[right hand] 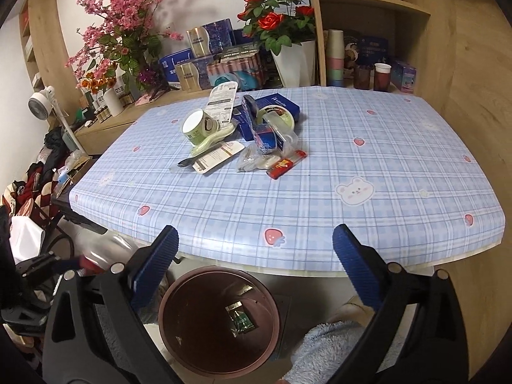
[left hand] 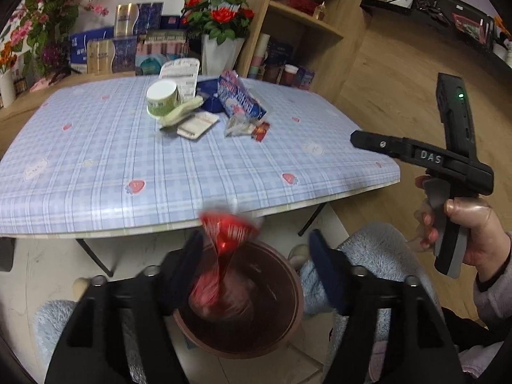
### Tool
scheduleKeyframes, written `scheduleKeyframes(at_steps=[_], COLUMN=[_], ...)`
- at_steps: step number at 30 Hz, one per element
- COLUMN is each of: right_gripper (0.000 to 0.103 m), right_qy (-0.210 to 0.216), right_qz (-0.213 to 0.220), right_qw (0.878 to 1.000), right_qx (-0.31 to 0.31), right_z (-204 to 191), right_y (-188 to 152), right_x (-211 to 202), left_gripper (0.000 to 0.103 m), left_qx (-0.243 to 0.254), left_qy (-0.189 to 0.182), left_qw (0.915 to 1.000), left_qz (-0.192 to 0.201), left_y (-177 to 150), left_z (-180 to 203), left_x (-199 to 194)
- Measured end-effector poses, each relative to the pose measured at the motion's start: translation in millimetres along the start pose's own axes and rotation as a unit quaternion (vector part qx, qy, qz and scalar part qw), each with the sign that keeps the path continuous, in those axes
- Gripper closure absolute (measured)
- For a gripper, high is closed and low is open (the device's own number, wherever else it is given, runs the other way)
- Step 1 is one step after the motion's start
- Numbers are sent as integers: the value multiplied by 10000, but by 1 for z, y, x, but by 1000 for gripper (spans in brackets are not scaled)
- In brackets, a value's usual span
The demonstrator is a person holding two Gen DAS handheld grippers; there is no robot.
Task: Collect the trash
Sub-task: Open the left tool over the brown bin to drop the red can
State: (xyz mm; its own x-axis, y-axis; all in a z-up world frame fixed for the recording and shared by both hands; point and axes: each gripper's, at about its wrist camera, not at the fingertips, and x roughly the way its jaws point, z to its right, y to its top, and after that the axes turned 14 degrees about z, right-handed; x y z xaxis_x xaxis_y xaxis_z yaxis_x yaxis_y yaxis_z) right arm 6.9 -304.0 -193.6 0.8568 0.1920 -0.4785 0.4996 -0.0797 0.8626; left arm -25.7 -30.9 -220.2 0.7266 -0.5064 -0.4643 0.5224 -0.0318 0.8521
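Left gripper [left hand: 256, 256] open, red wrapper [left hand: 224, 249] loose between jaws above bin [left hand: 288, 329]. Right gripper [right hand: 256, 249] open, empty. Wrapper light, crinkly, slippery — pinch bunched middle.

A glossy, crinkled red foil wrapper [left hand: 224, 249] contrasts with the smooth dark plastic bin [right hand: 220, 323]. The table's checked cover [right hand: 320, 192] looks like shiny, smooth vinyl, the shelving [right hand: 368, 3] is matt pale wood, and the gripper pads [right hand: 156, 265] are ribbed blue rubber.
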Motion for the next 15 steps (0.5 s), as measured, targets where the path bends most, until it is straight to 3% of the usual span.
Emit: scheduleKeyframes(at_steps=[7, 15], right_gripper=[6, 6], right_qy=[-83, -177], right_qz=[34, 119], right_qw=[9999, 9997], right_qx=[-47, -106], right_z=[-1, 5], right_y=[1, 4], right_x=[-2, -4], left_gripper=[12, 7], left_qx=[-32, -95], left_qy=[181, 843], left_qw=[9996, 9951], left_qz=[202, 518], left_y=[10, 34], left_z=[-6, -35], left_x=[-2, -4])
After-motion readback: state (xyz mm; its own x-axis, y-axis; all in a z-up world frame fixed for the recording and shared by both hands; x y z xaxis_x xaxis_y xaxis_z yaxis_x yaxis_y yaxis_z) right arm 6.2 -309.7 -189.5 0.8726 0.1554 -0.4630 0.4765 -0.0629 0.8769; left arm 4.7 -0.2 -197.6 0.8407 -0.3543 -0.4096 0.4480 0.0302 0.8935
